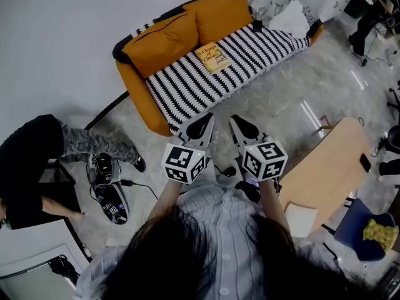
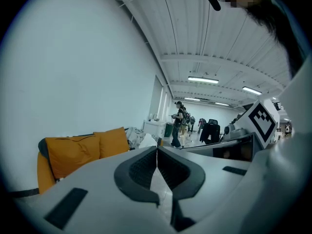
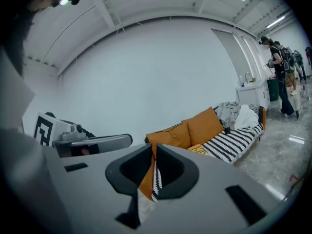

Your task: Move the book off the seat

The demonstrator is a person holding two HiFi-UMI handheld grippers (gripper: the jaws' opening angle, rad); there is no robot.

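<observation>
A yellow book (image 1: 213,59) lies flat on the black-and-white striped seat (image 1: 250,52) of an orange sofa, just in front of two orange cushions (image 1: 169,37). The right gripper view also shows the book (image 3: 197,149), beyond the jaws. Both grippers hang side by side over the floor in front of the sofa, well short of the book. My left gripper (image 1: 205,119) is shut with nothing in it, its jaws meeting in the left gripper view (image 2: 157,152). My right gripper (image 1: 236,120) is shut and empty too (image 3: 153,149).
A wooden table (image 1: 328,167) stands to my right, with a blue chair (image 1: 353,230) beyond it. A person in black (image 1: 31,167) sits at the left, near shoes and a cable (image 1: 112,199). Clothes (image 1: 275,2) are heaped on the sofa's far end. People (image 2: 179,123) stand far down the room.
</observation>
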